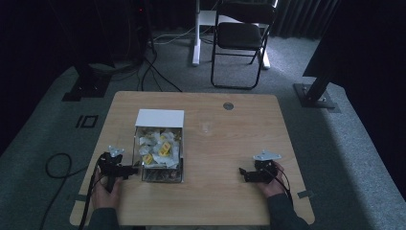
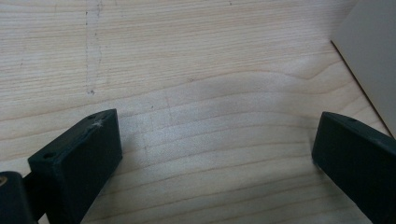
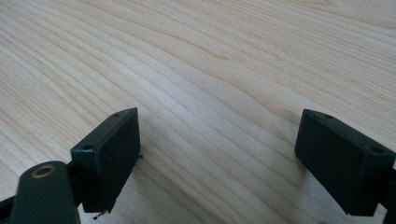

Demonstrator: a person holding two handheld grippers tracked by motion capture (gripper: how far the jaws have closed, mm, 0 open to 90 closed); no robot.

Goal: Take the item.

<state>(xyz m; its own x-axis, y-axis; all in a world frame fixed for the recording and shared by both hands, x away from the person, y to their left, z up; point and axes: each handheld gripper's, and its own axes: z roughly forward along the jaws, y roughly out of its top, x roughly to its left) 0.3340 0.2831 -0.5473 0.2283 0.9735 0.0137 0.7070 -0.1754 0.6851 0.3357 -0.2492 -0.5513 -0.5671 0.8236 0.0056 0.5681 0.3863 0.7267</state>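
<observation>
wooden table (image 1: 215, 143) carries clear box (image 1: 158, 152) left of centre, white lid (image 1: 159, 118) standing open at far side, small white and yellow packets (image 1: 158, 147) heaped inside. left gripper (image 1: 125, 171) low at box's near left corner, jaws wide, nothing between, over bare wood. right gripper (image 1: 244, 174) near right front edge, well apart from box, jaws wide, empty.

Black folding chair (image 1: 242, 36) beyond wooden table (image 1: 230, 143); black cable (image 1: 57, 167) looped on grey carpet (image 1: 335, 143)
</observation>
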